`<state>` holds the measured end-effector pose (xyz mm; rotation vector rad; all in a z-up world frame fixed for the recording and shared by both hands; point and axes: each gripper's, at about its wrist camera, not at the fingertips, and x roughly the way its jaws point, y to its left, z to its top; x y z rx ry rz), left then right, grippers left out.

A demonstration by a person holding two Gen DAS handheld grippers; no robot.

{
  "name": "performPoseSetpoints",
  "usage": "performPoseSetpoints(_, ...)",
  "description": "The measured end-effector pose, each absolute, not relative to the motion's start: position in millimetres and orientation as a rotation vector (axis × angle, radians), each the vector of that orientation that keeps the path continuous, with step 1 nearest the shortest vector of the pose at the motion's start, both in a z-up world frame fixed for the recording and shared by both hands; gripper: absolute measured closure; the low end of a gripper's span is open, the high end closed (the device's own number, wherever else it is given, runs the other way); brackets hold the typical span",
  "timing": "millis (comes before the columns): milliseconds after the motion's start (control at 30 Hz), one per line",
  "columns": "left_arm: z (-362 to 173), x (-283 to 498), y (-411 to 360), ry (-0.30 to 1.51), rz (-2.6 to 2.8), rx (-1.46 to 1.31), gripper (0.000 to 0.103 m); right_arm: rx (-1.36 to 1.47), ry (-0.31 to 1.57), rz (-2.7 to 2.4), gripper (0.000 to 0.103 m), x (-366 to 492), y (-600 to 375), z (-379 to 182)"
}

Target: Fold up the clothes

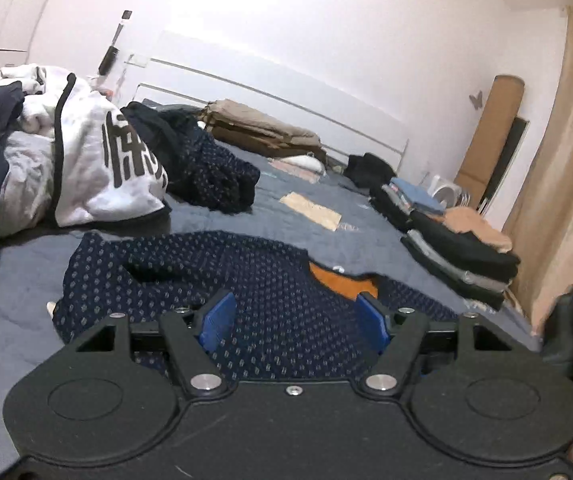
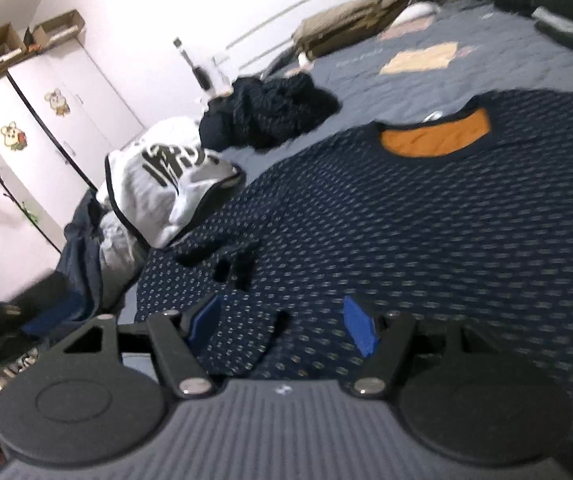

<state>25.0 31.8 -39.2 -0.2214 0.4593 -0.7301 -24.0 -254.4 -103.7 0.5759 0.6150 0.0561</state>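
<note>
A navy dotted shirt (image 1: 246,272) (image 2: 406,220) lies spread on the blue bed cover (image 1: 326,236), its orange neck lining (image 1: 342,282) (image 2: 434,140) facing up. My left gripper (image 1: 294,320) hovers low over the shirt's body just short of the collar, jaws open, and the blue pads (image 1: 218,320) are not pressing the cloth. My right gripper (image 2: 282,324) stands open over the shirt's rumpled left part, where a sleeve fold (image 2: 238,264) bunches up. Nothing is pinched between its pads (image 2: 360,330).
A pile of loose clothes sits to the left, with a white printed garment (image 1: 106,160) (image 2: 166,176) and a crumpled navy dotted piece (image 1: 214,172) (image 2: 270,112). Folded stacks (image 1: 458,248) line the right side of the bed. A beige blanket (image 1: 262,128) lies by the headboard, and a curtain (image 1: 566,160) hangs at the right.
</note>
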Motion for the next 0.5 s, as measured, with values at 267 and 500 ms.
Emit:
performPoseSetpoints(267,-35,44,52,0.471,-0.708,-0.315,0.031,0.553,0.677,0.047,0.036,25,-232,-131)
performPoseSetpoints(500,-39,52,59,0.514,-0.69,-0.355,0.031,0.525,0.703,0.067,0.036,38,-211,-146)
